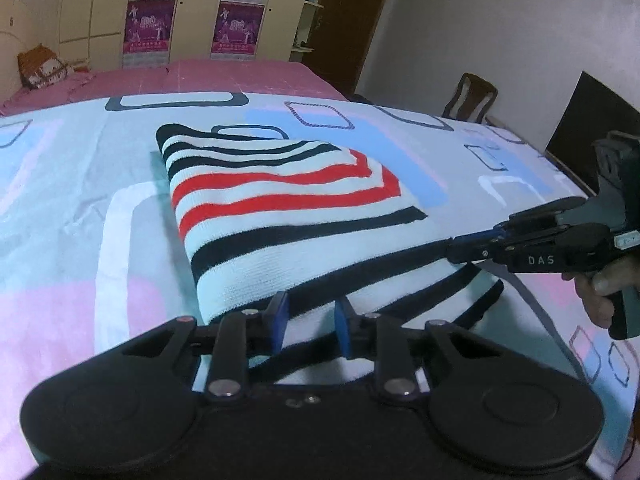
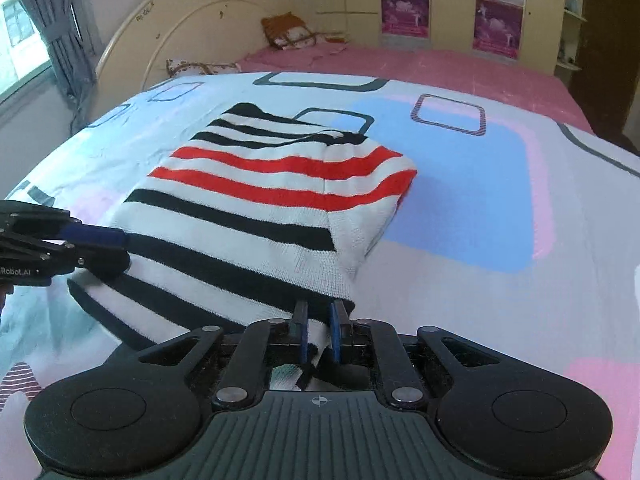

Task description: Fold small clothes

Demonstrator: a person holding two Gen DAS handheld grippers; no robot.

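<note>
A white knit garment with black and red stripes (image 1: 280,200) lies folded on the patterned bed sheet (image 1: 60,200); it also shows in the right wrist view (image 2: 256,208). My left gripper (image 1: 310,316) grips the near hem at its left corner, its blue pads a little apart with cloth between them. My right gripper (image 2: 319,332) is shut on the near hem at the right corner. In the left wrist view the right gripper (image 1: 460,250) pinches the hem from the right. In the right wrist view the left gripper (image 2: 116,248) holds the hem at the left.
A pink bedspread (image 2: 440,68) covers the far part of the bed, with pillows (image 2: 292,32) by the headboard. A wardrobe with posters (image 1: 192,12) stands behind. A chair (image 1: 472,98) and a dark screen (image 1: 592,120) stand at the right of the bed.
</note>
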